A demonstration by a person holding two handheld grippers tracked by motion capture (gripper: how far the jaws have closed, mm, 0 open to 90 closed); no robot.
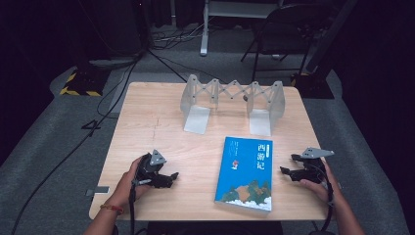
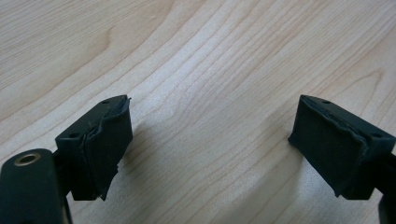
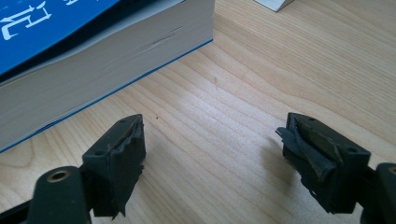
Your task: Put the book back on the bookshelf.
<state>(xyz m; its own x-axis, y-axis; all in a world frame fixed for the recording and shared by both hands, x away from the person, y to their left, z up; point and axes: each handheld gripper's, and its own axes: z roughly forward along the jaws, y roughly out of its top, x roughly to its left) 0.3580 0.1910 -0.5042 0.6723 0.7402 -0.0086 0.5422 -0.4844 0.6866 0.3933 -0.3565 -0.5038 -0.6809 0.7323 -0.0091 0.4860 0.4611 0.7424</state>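
- Two grippers flank one book (image 1: 245, 174) in the high view. The book lies flat, blue cover up, on the near right part of the table (image 1: 147, 127). We see the left gripper (image 1: 169, 178) well apart from it on the near left, and the right gripper (image 1: 288, 165) near its right edge, jaws aimed at it. Behind the book an extendable rack (image 1: 231, 103) stands near the far edge, its two plates resting on the wood. We judge the work to be lifting the book and standing it in that rack.
- Left gripper view: our jaws stand wide apart with nothing between them, and bare wood grain (image 2: 205, 93) runs under them. This hand has the longer way to go to the book.
- Right gripper view: our jaws are again spread wide and hold nothing. The book's page block (image 3: 102, 88) rises just ahead and to the left in this picture, its blue cover above it, and a corner of a rack plate (image 3: 275, 3) shows at the top edge.
- To do the step well, we think the right gripper should come in low and level, one jaw sliding under the bottom cover and the other over the top, then close on the full thickness. The left gripper could steady the opposite edge so the book does not skid. A bite too shallow might catch only a few pages and fan them open.
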